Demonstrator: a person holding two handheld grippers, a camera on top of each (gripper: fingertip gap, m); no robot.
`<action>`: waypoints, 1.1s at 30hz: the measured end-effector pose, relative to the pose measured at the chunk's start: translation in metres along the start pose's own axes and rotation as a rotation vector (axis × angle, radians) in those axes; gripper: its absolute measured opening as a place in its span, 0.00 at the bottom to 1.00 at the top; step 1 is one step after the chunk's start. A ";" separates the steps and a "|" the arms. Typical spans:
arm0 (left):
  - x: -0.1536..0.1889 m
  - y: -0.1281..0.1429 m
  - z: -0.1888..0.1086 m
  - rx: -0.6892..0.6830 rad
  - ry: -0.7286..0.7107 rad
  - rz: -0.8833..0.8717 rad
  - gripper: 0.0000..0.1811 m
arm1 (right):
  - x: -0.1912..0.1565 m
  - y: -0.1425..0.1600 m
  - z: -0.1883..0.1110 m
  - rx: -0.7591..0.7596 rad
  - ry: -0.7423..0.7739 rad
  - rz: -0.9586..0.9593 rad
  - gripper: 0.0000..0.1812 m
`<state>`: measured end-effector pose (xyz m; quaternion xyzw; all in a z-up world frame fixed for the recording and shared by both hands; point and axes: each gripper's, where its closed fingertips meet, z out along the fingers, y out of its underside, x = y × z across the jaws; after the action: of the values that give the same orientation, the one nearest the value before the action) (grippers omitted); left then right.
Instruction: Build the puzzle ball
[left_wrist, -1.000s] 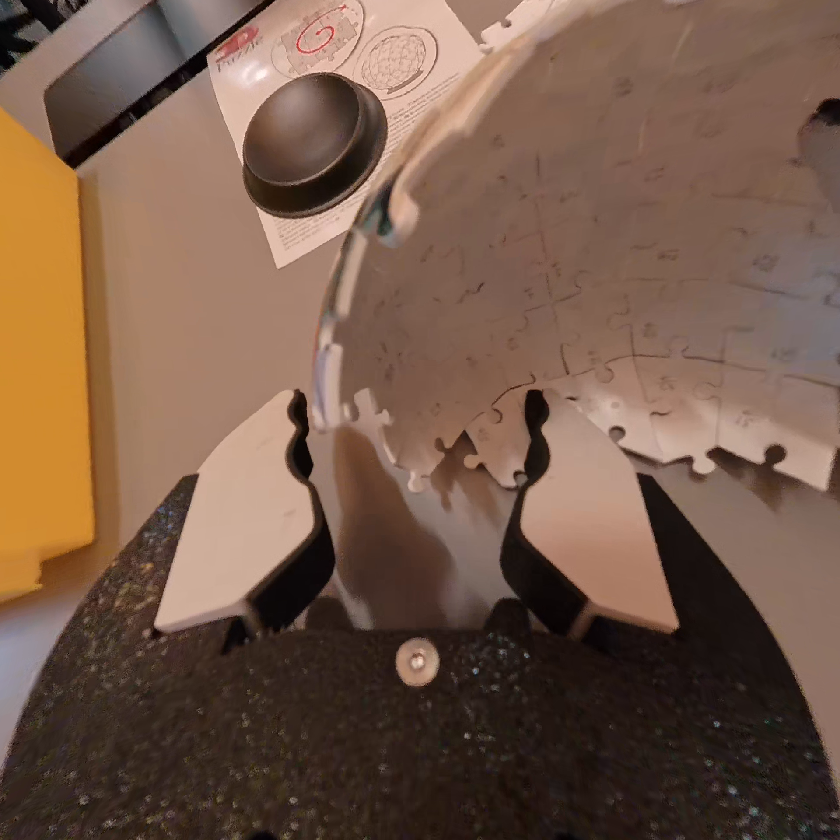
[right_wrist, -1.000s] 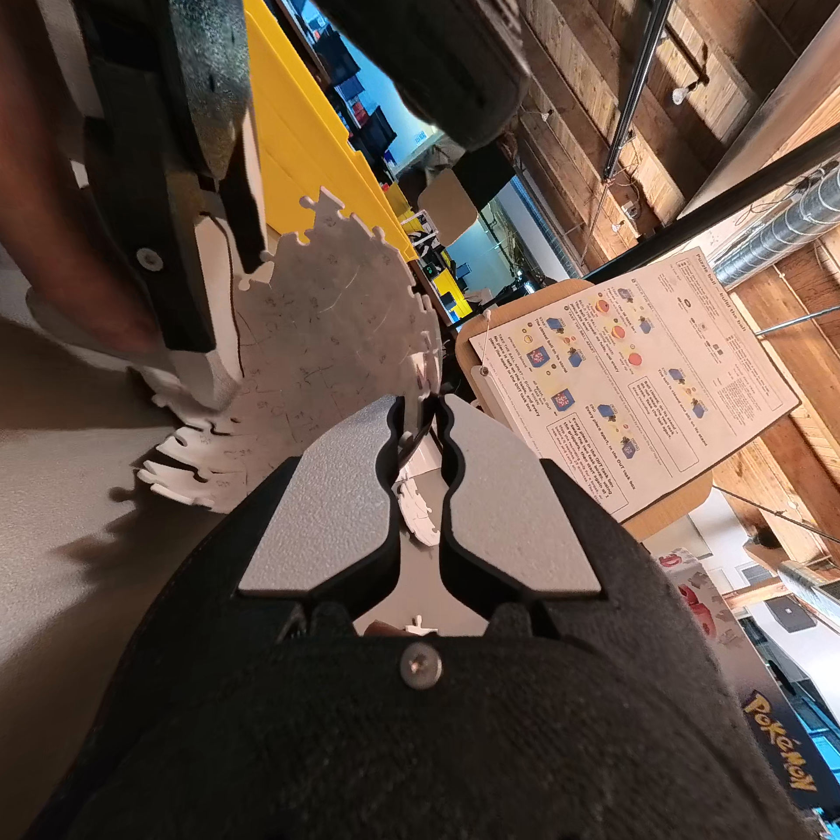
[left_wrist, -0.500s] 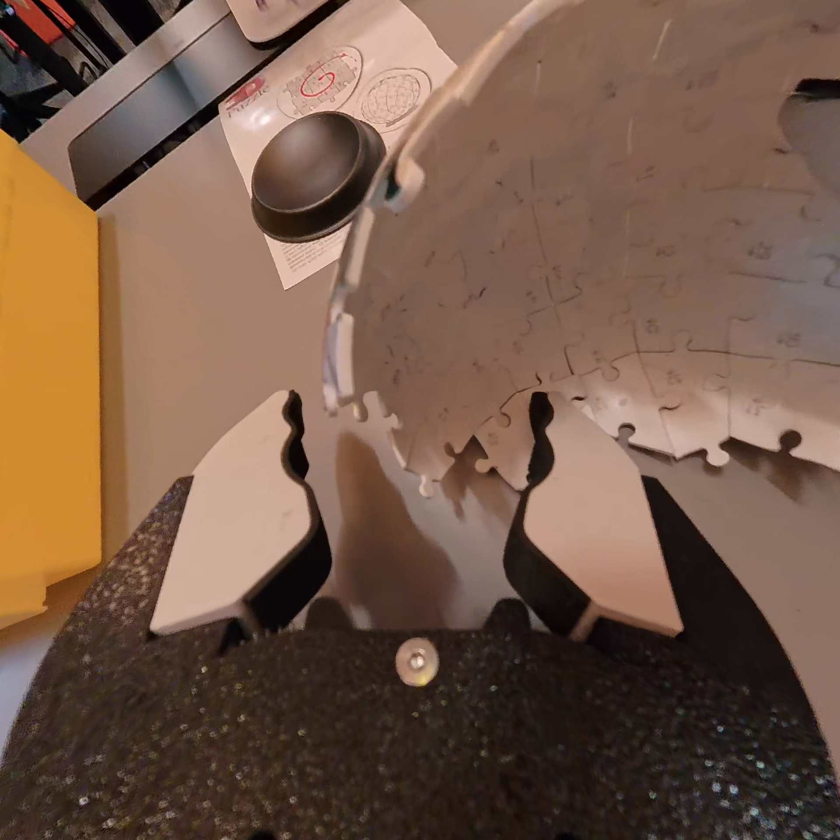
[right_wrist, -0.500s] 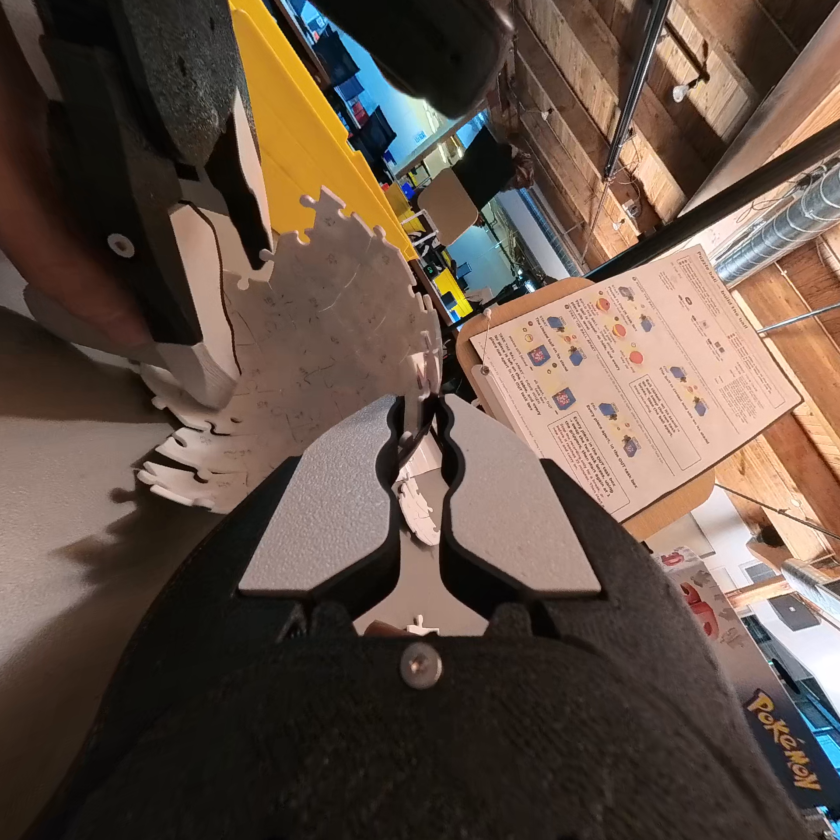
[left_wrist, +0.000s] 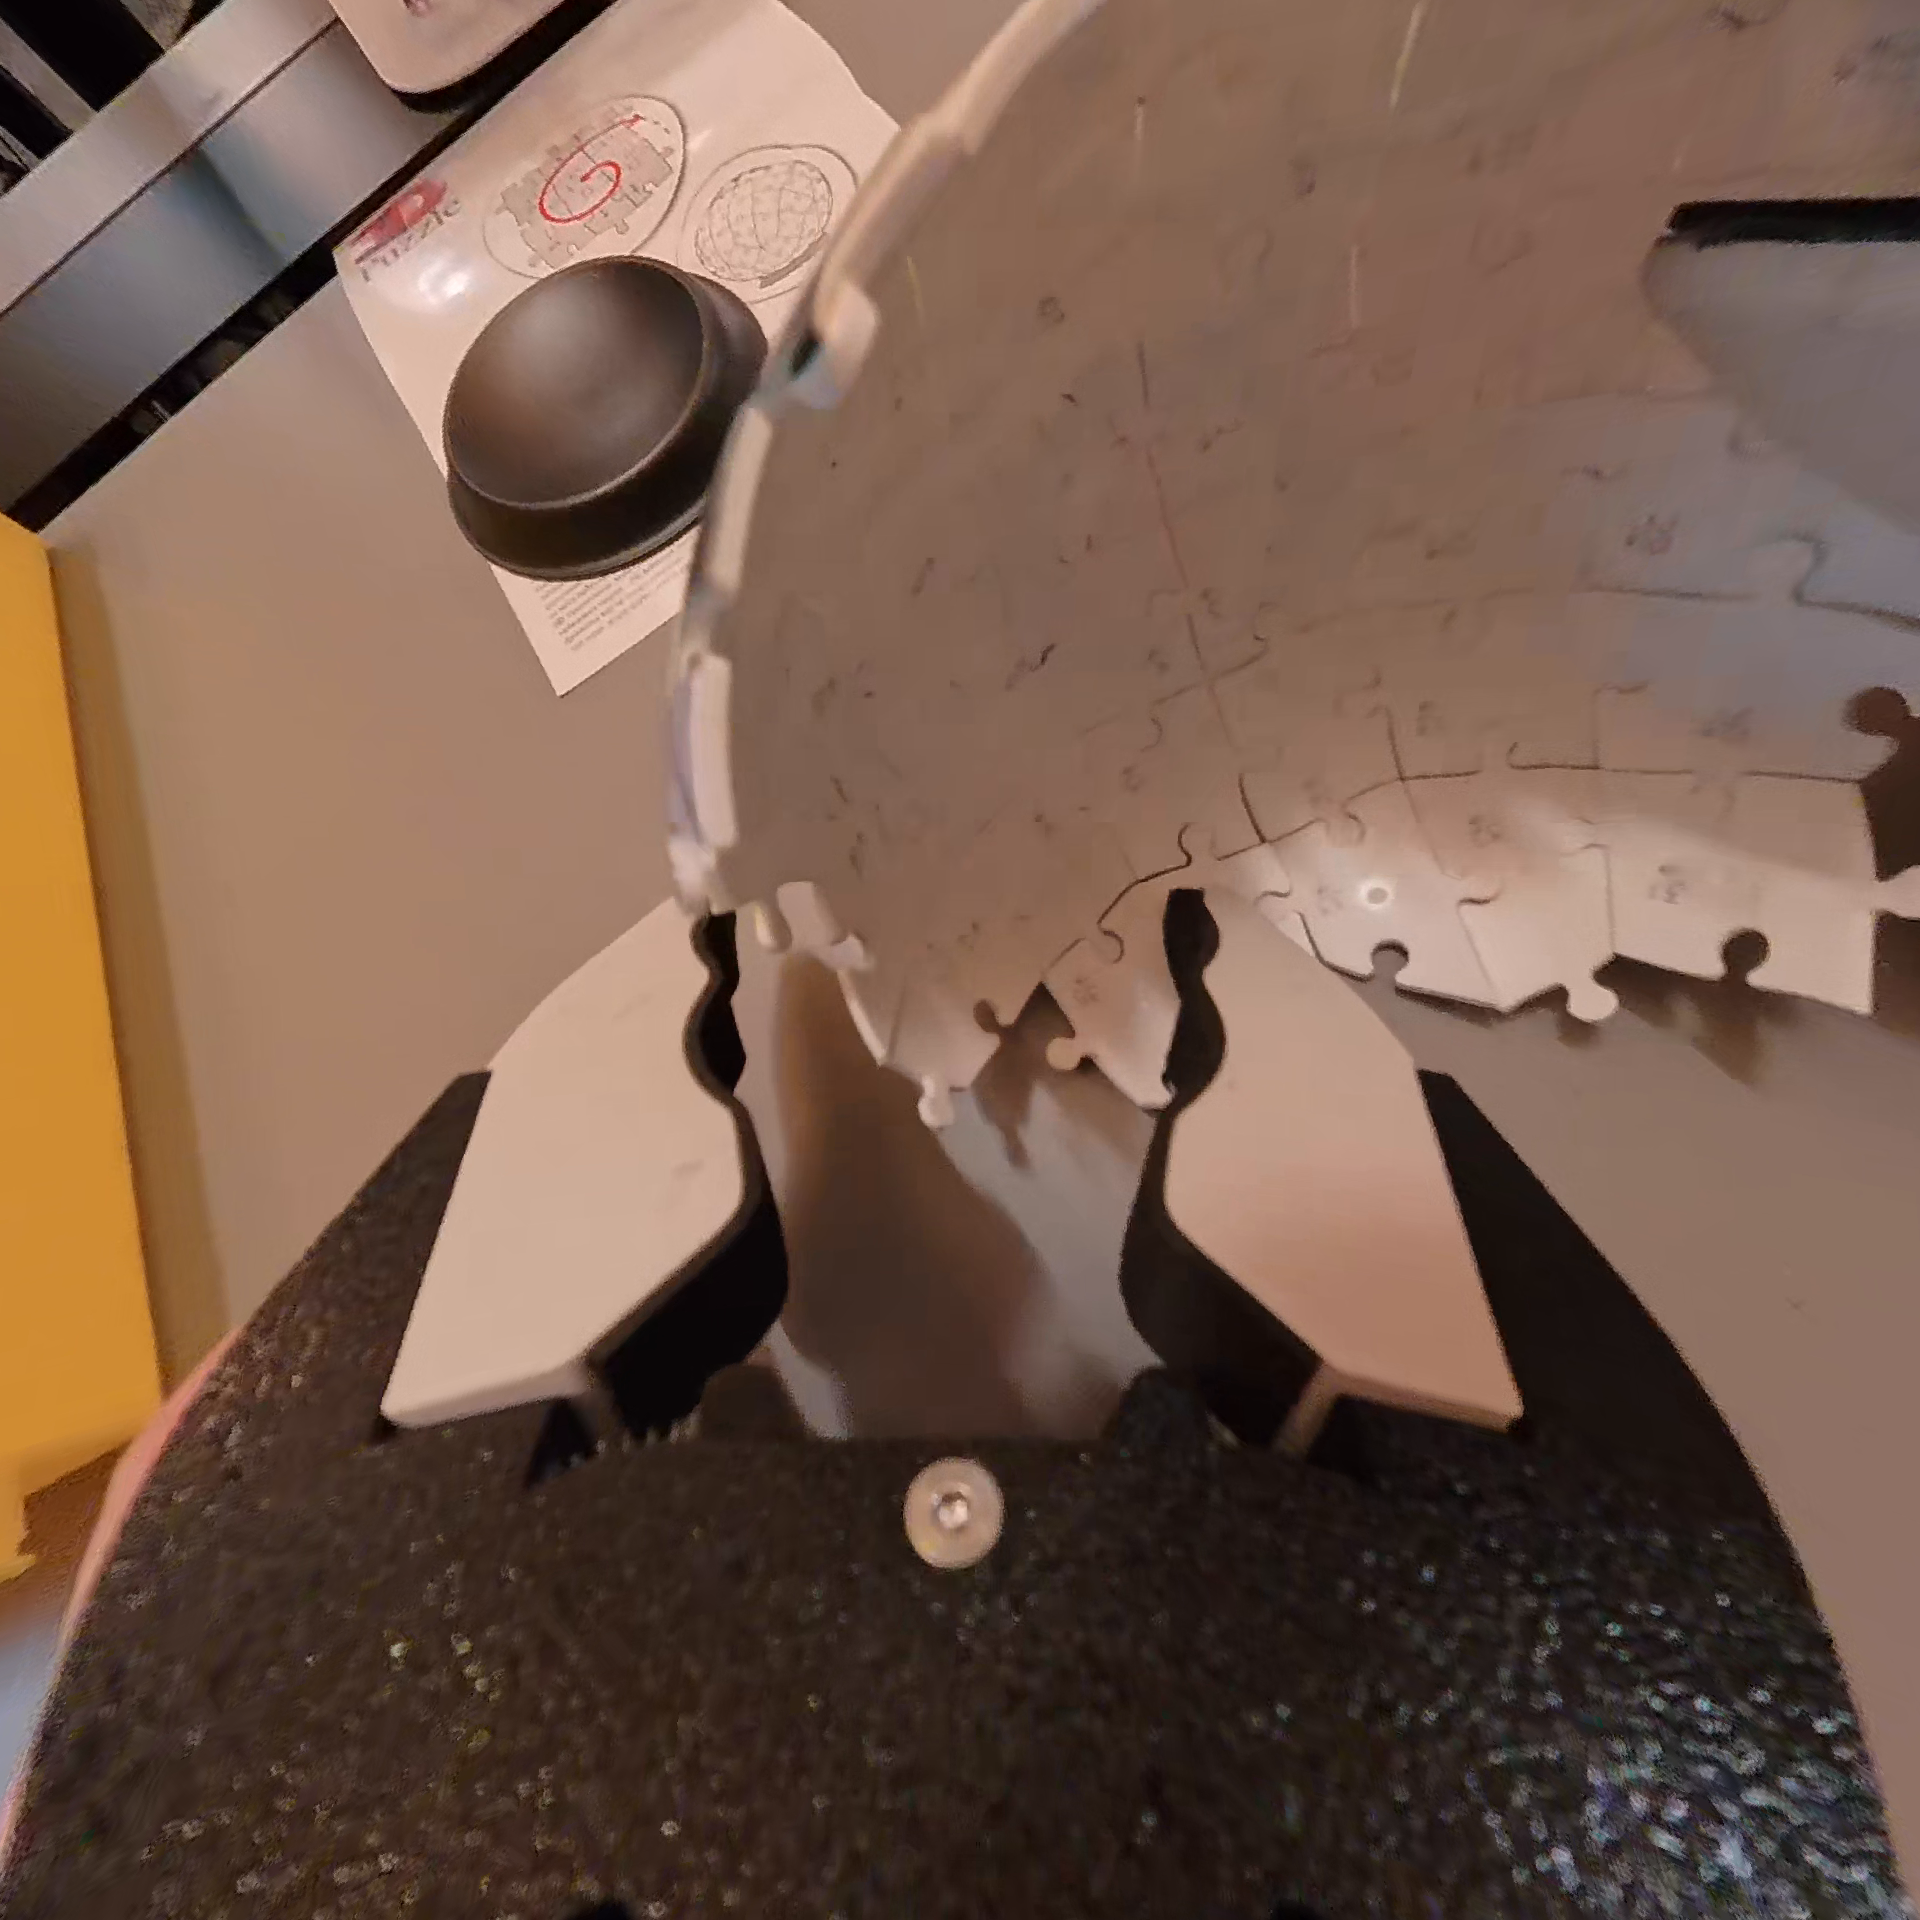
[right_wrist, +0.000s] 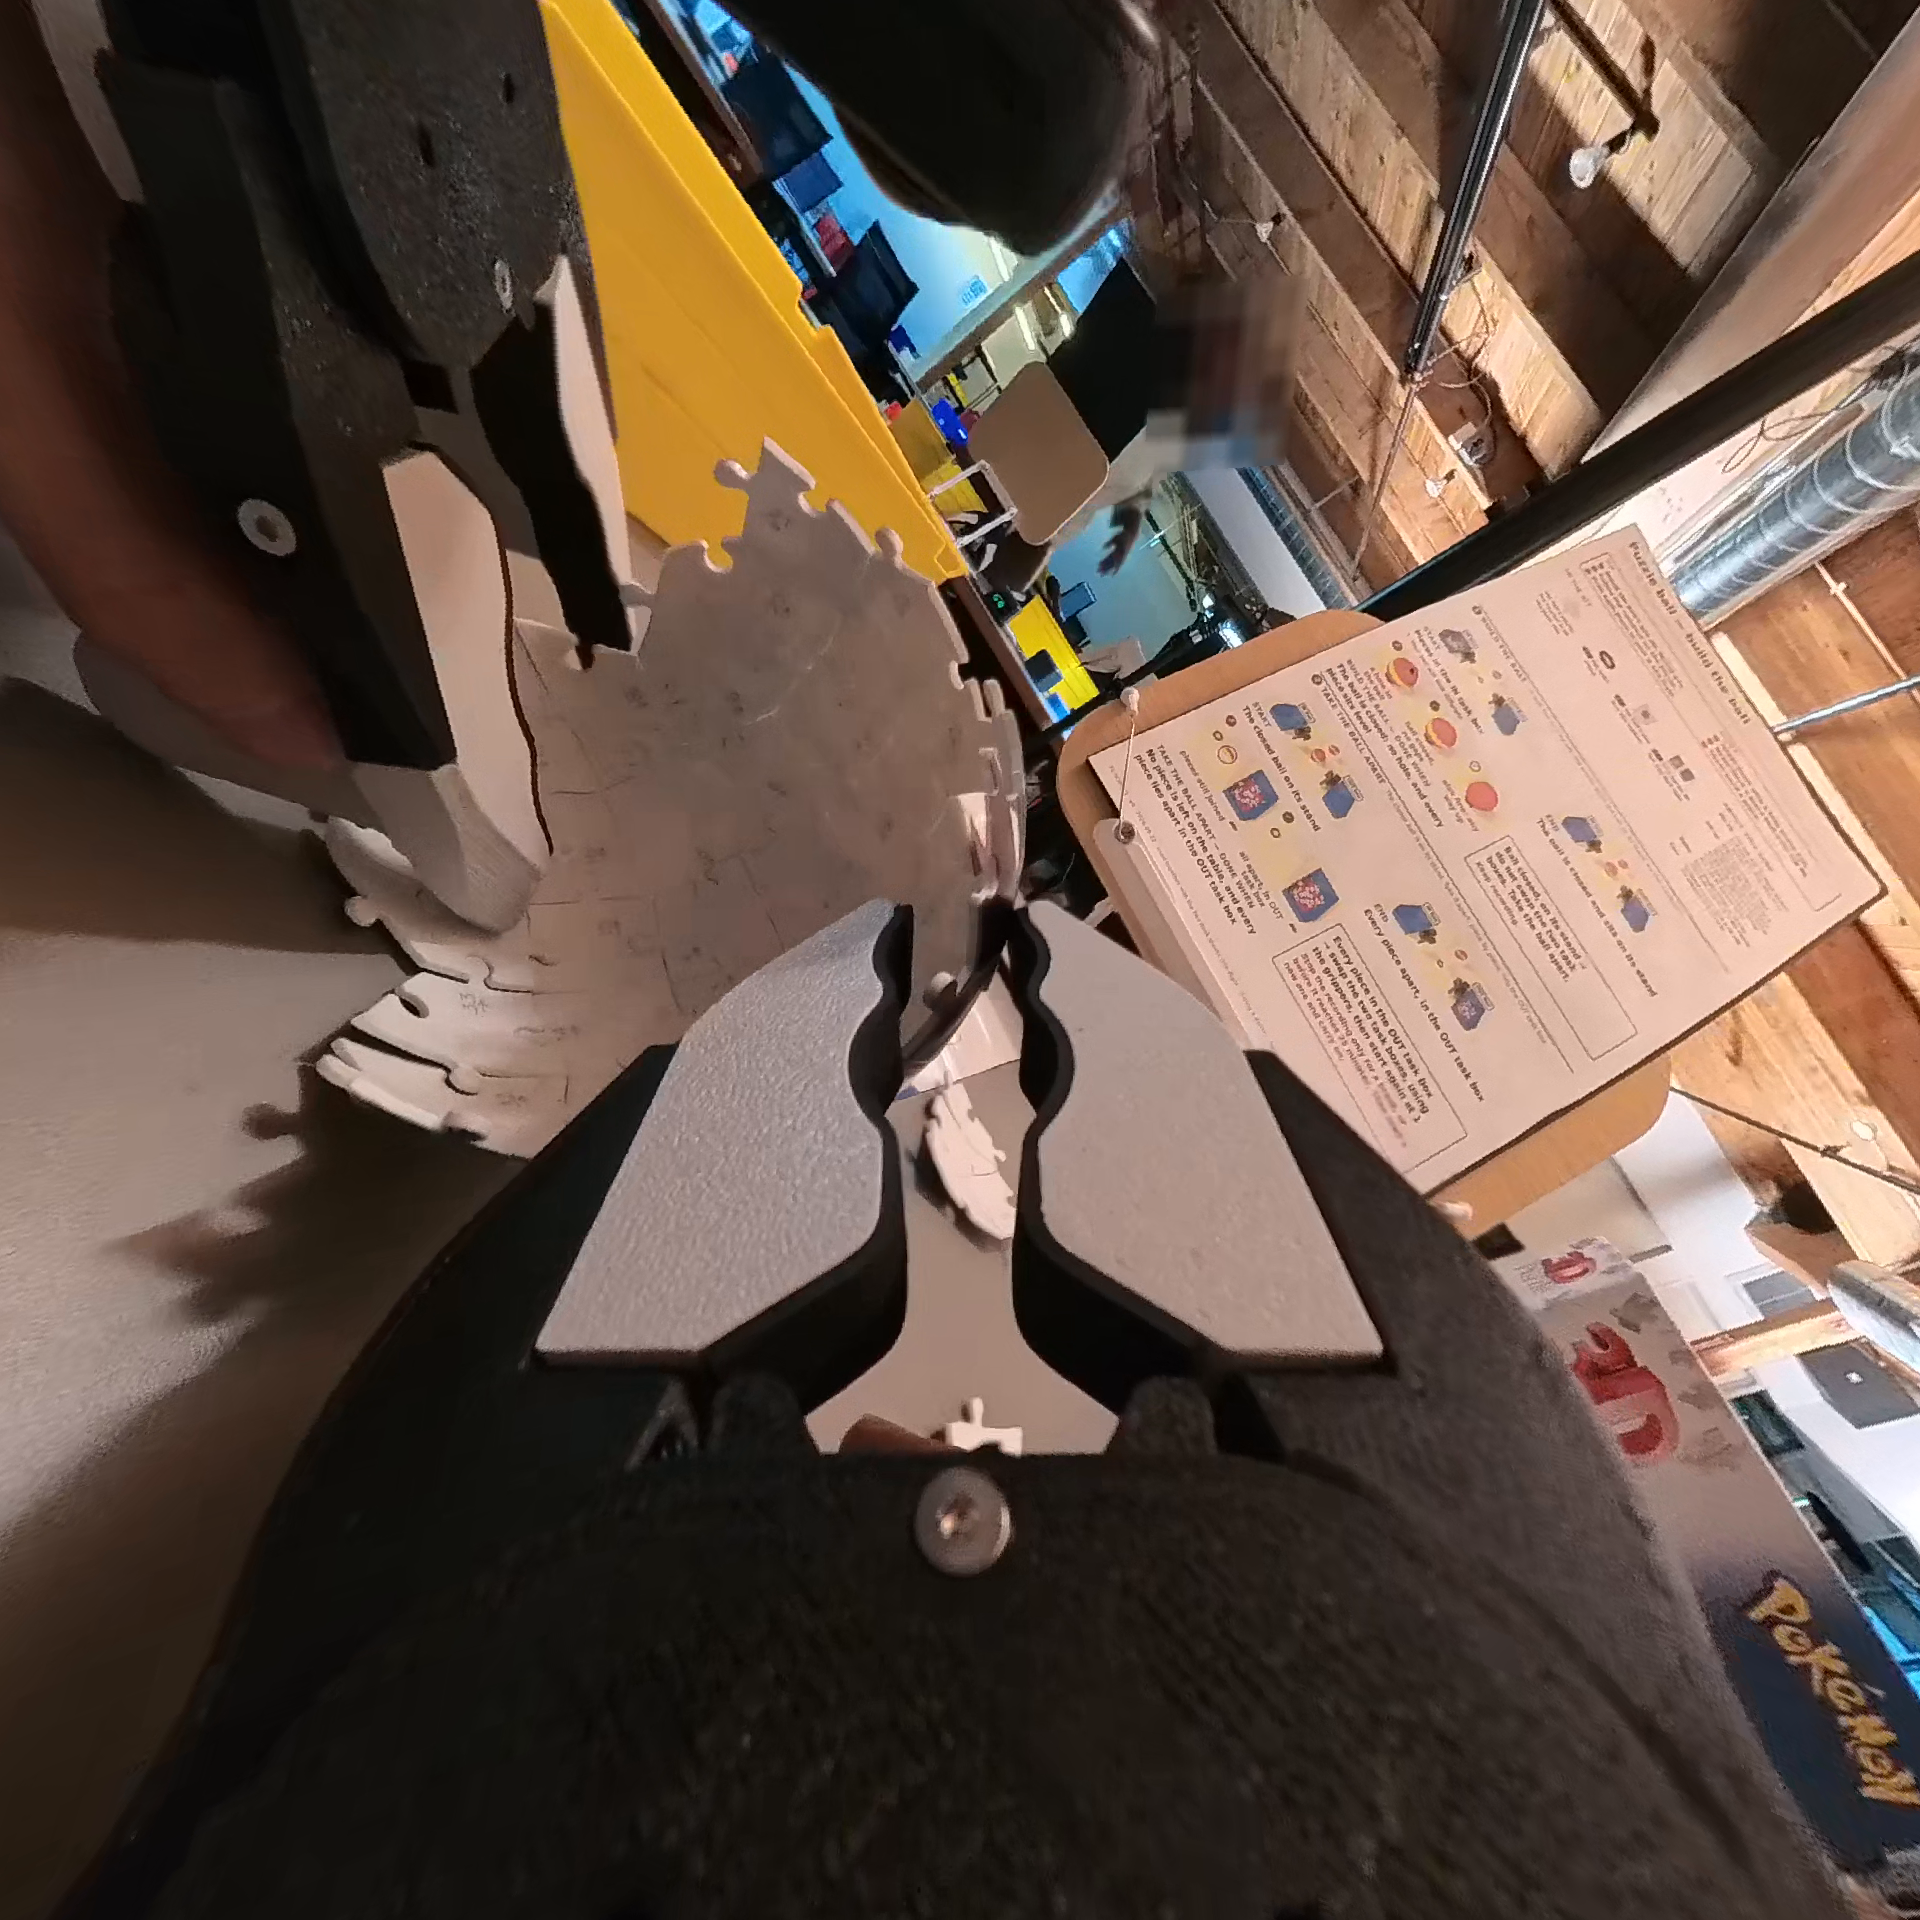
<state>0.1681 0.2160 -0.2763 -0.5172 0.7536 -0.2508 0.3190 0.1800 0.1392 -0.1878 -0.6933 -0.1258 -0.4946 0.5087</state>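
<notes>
The partly built puzzle ball (left_wrist: 1195, 540) is a curved white shell of joined pieces, seen from its inner side, with a jagged lower edge. My left gripper (left_wrist: 951, 925) is open, and its two fingertips straddle that lower edge just above the grey table. My right gripper (right_wrist: 964, 935) is shut on the rim of the shell (right_wrist: 790, 748) and holds it tilted up. The left gripper also shows in the right wrist view (right_wrist: 457, 727), at the shell's far edge. The shell's outer face is hidden.
A black round stand (left_wrist: 592, 416) sits on a printed instruction sheet (left_wrist: 582, 208) behind the shell. A yellow bin (left_wrist: 62, 935) stands at the left. Loose white pieces (right_wrist: 971, 1164) lie on the table under my right gripper. An instruction board (right_wrist: 1455, 883) stands at the back.
My left gripper has moved in on the shell's lower edge and its fingers have narrowed a little. The right gripper keeps its hold on the rim.
</notes>
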 end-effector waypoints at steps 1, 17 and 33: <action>0.000 0.000 0.000 0.000 0.005 -0.005 0.44 | 0.000 0.000 0.000 0.000 -0.003 0.009 0.10; 0.003 -0.004 0.004 -0.029 0.086 0.088 0.39 | 0.004 -0.014 -0.005 0.129 -0.143 0.298 0.30; 0.003 -0.005 0.008 -0.104 0.159 0.100 0.40 | 0.027 0.020 -0.012 0.293 -0.808 1.028 0.57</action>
<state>0.1764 0.2111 -0.2793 -0.4732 0.8135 -0.2352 0.2431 0.2005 0.1114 -0.1775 -0.7195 -0.0259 0.1317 0.6814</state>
